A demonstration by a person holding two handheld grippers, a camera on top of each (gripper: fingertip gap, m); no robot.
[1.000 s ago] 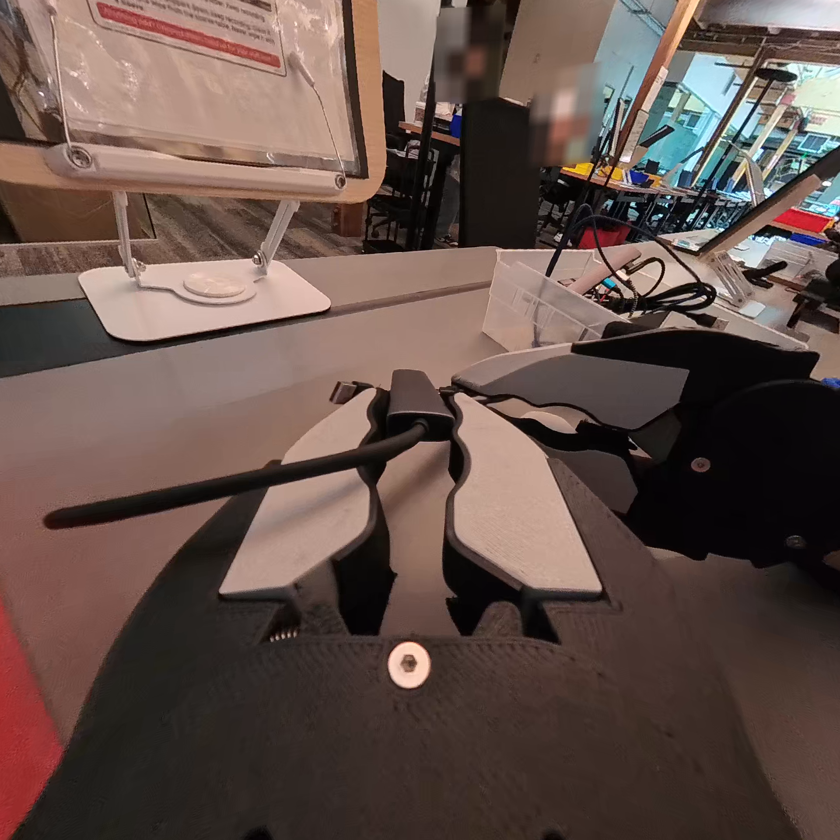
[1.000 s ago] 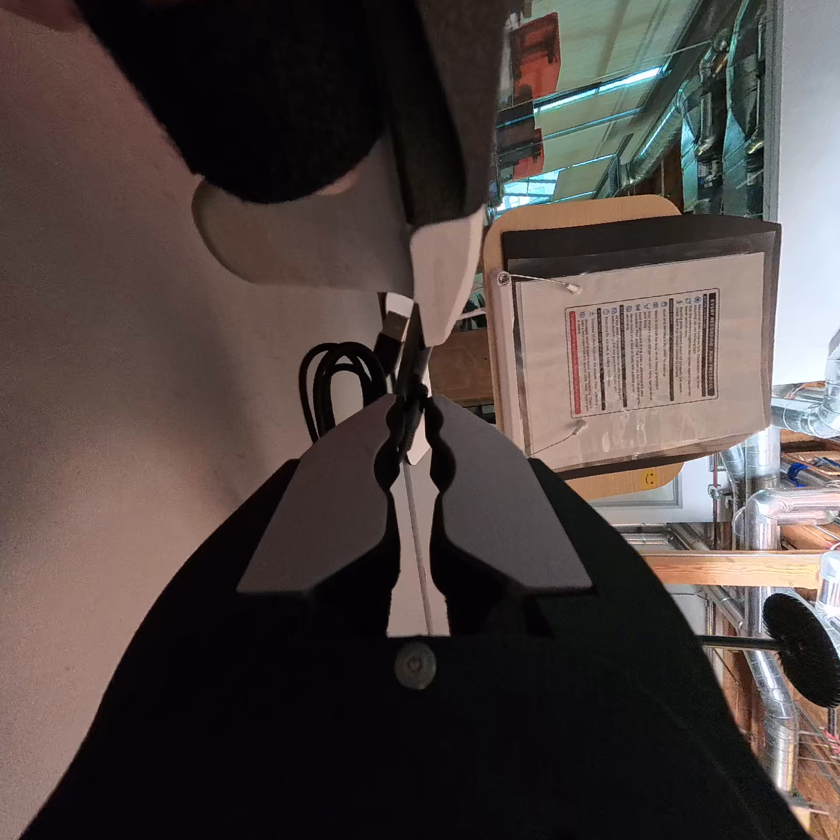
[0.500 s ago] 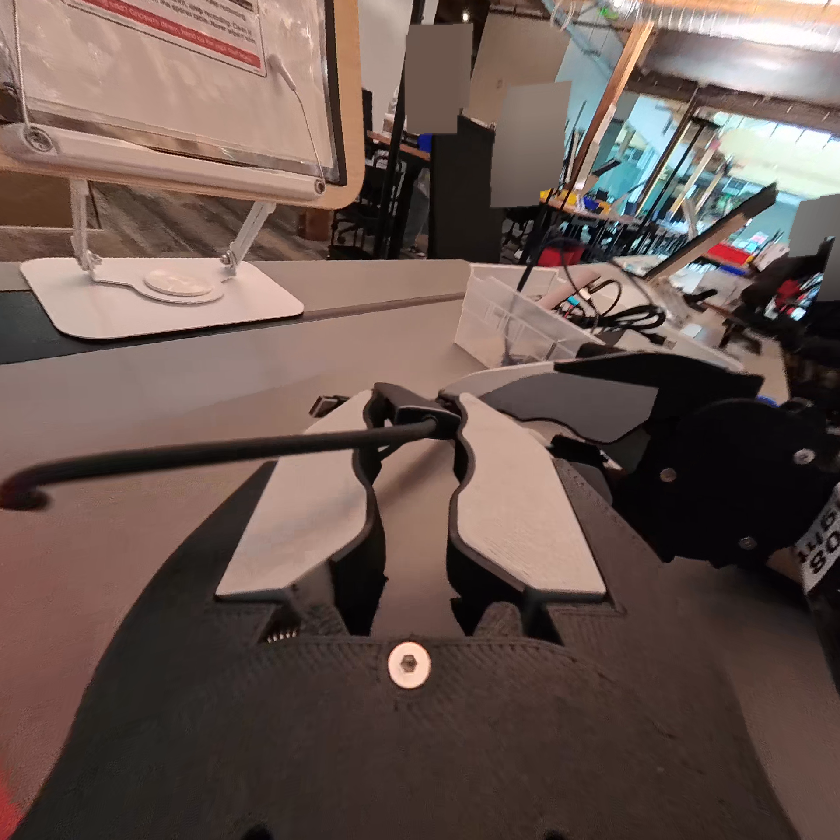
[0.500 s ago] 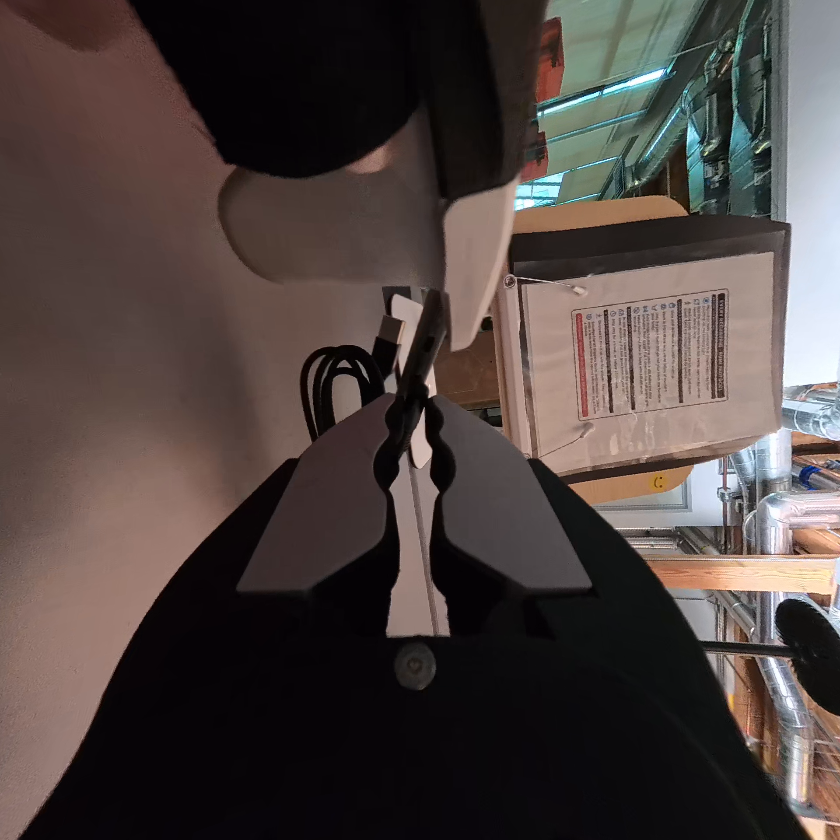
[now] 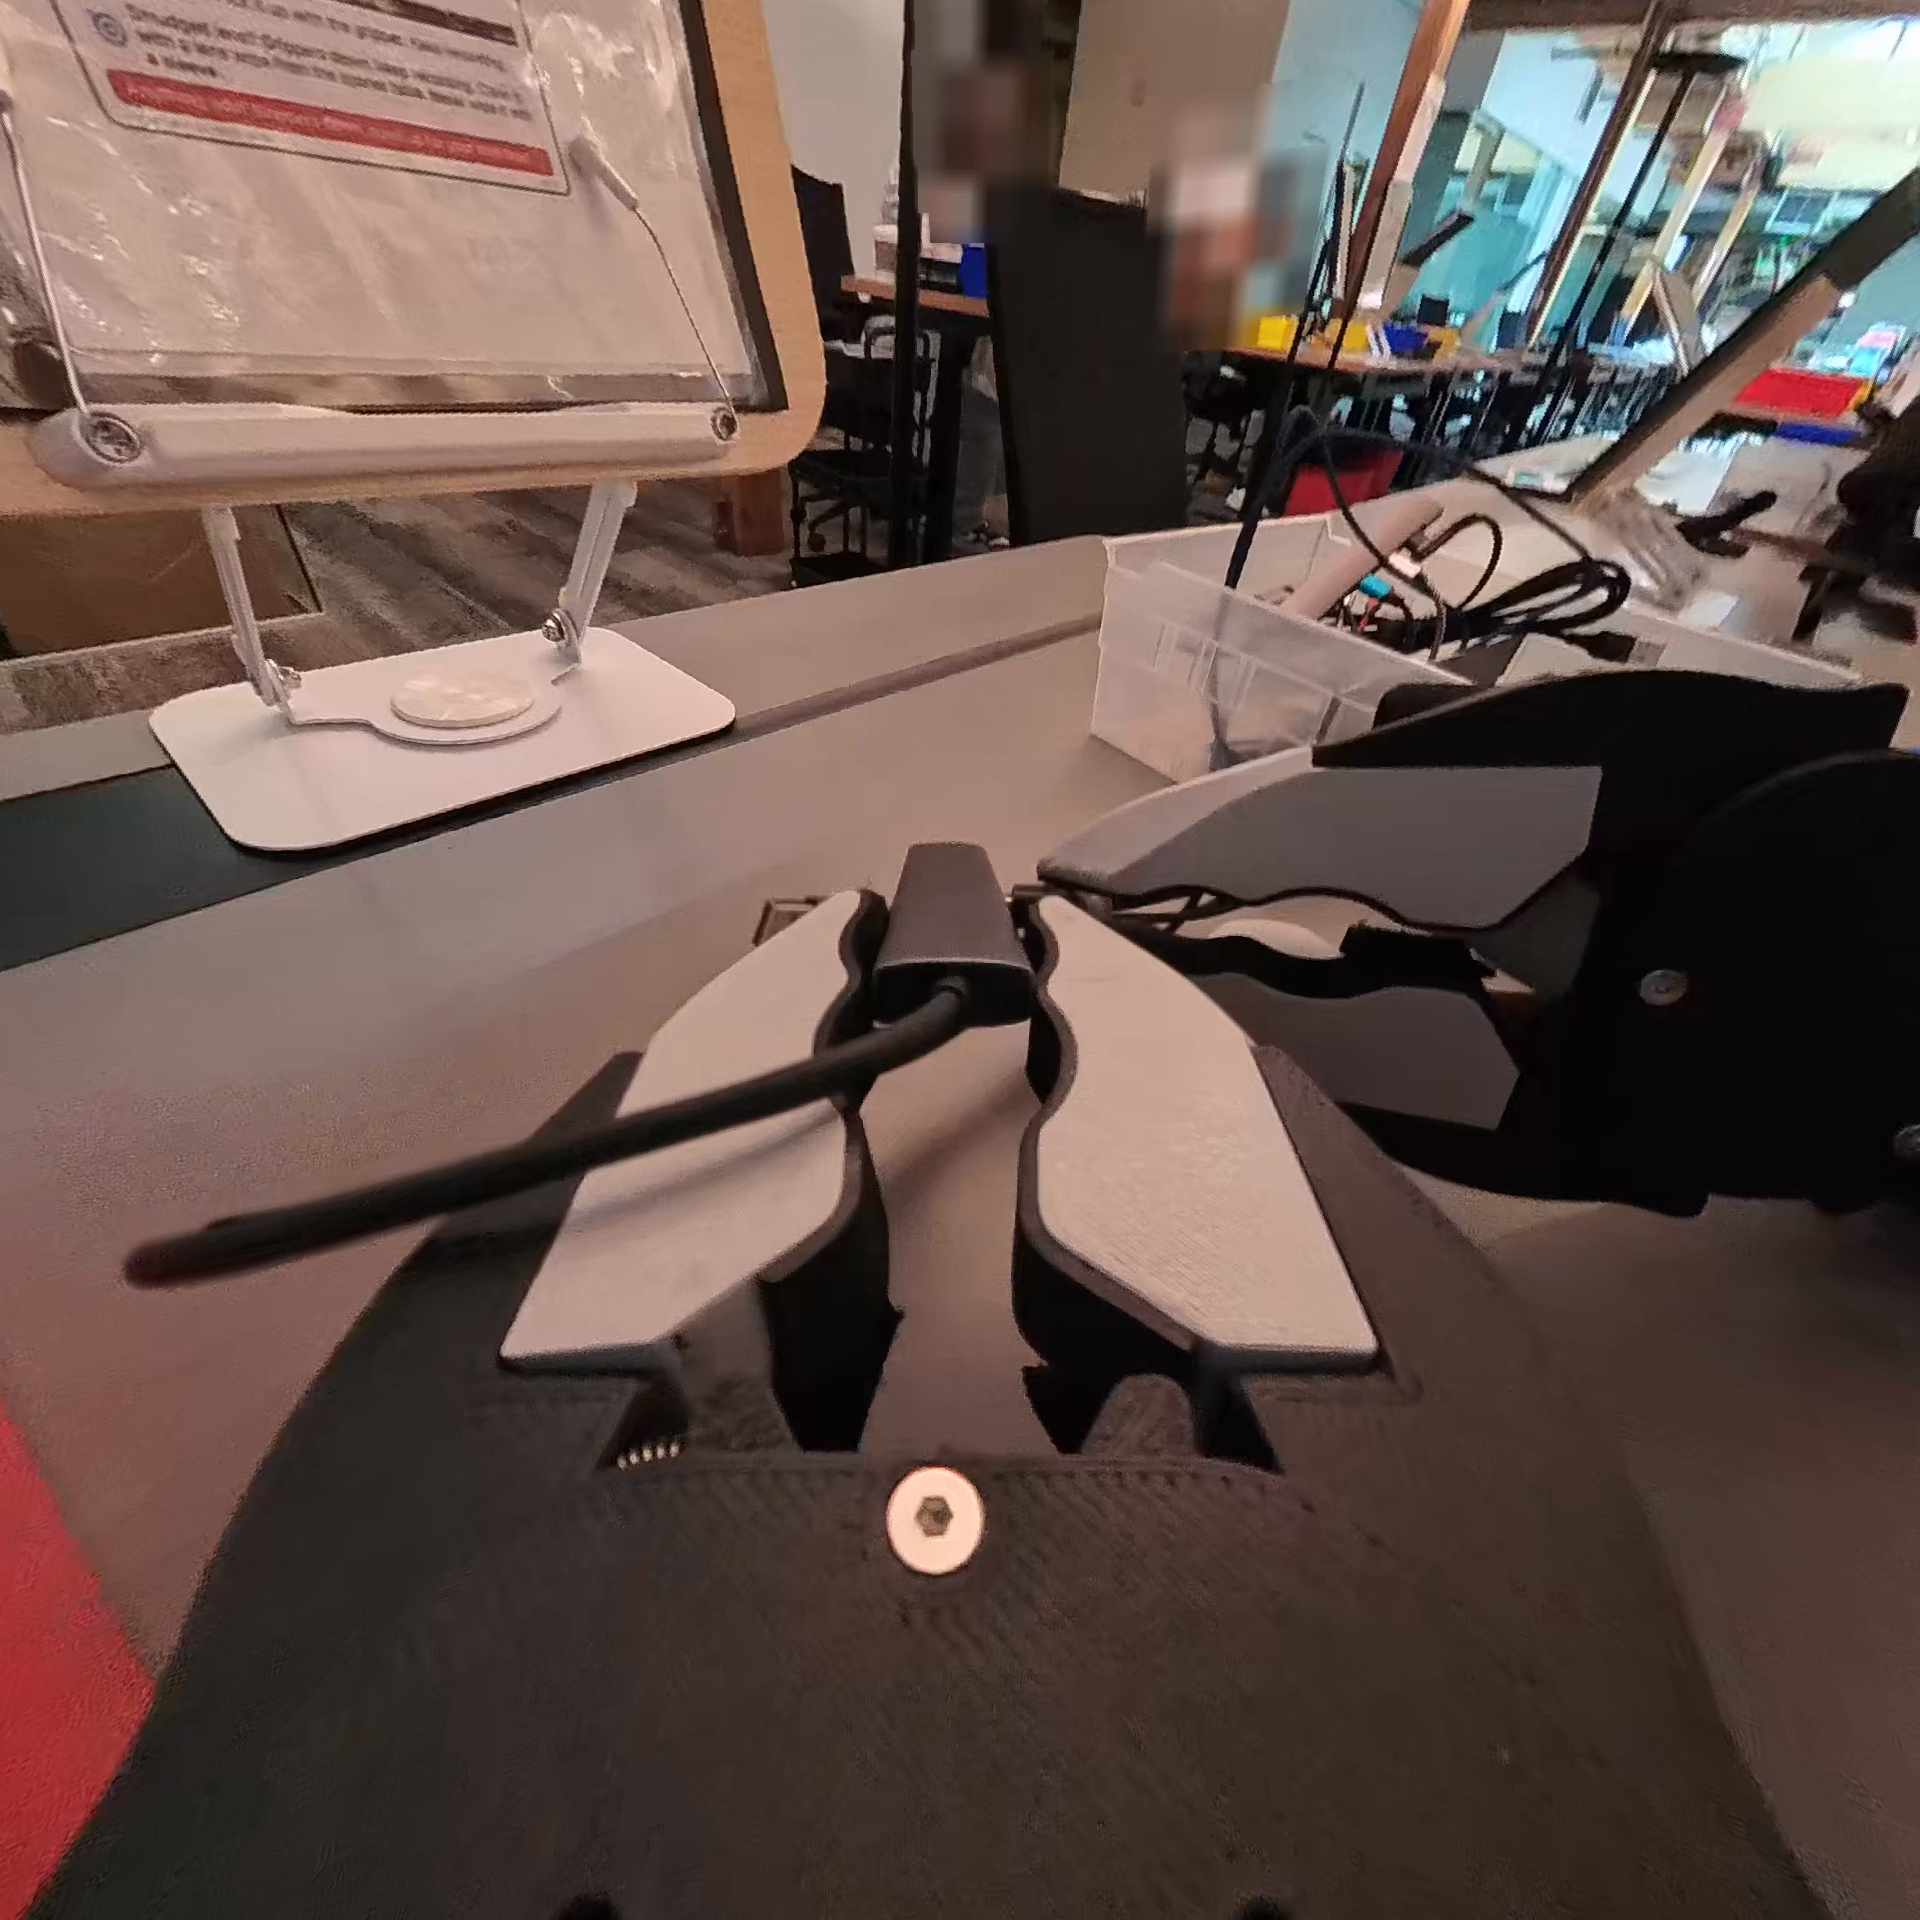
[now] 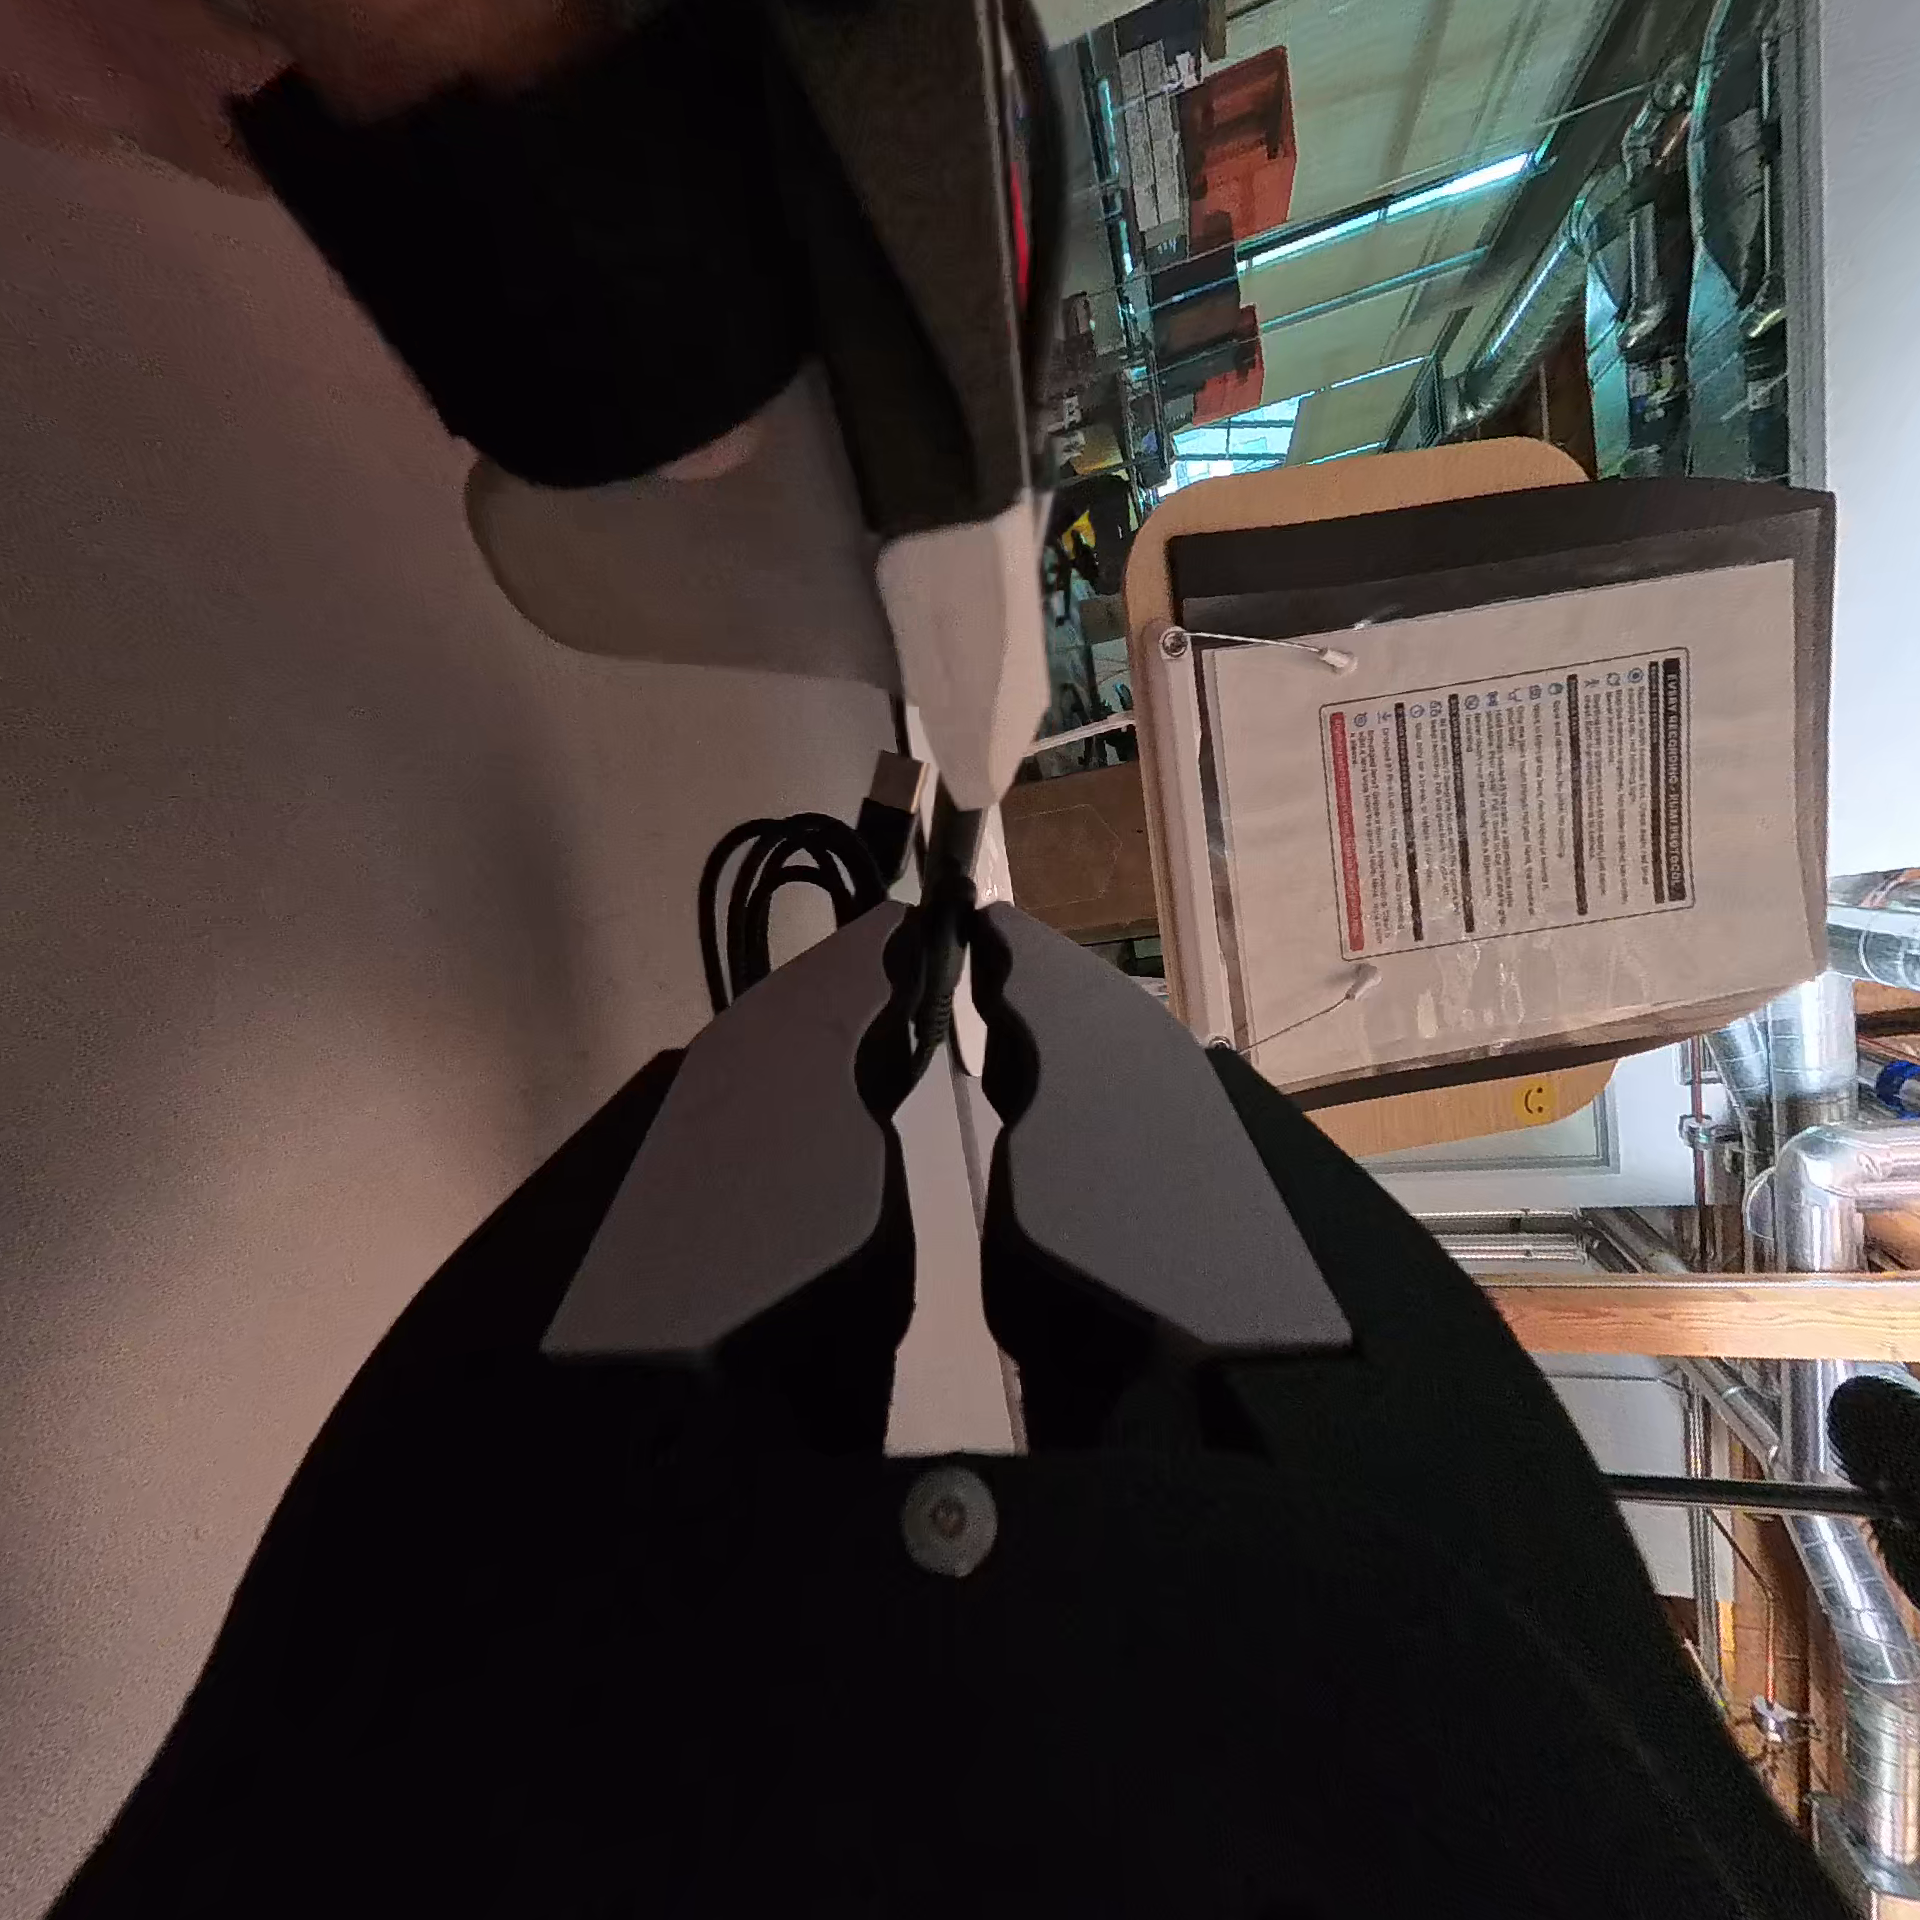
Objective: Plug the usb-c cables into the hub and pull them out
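My left gripper (image 5: 940, 906) is shut on a small dark grey hub (image 5: 948, 961), held just above the grey table (image 5: 312, 1018). The hub's own black cable (image 5: 520, 1174) trails off to the left. My right gripper (image 5: 1051, 885) comes in from the right, its tips at the hub's right side. In the right wrist view my right gripper (image 6: 940, 930) is shut on a black USB-C cable plug (image 6: 951, 852) that points at the left gripper's white fingers (image 6: 966, 675). Whether the plug is seated in the hub is hidden. A coiled black cable (image 6: 769, 904) with a metal plug (image 6: 899, 790) lies beyond.
A document stand with a white base (image 5: 447, 727) is at the back left. A clear bin (image 5: 1236, 665) holding cables stands at the back right. A red mat (image 5: 52, 1558) lies at the near left edge. My left and right fingertips are right by each other.
The left gripper tilted the hub over half a second ago and has brought it back level. The right gripper has stayed shut on the plug at the hub's side.
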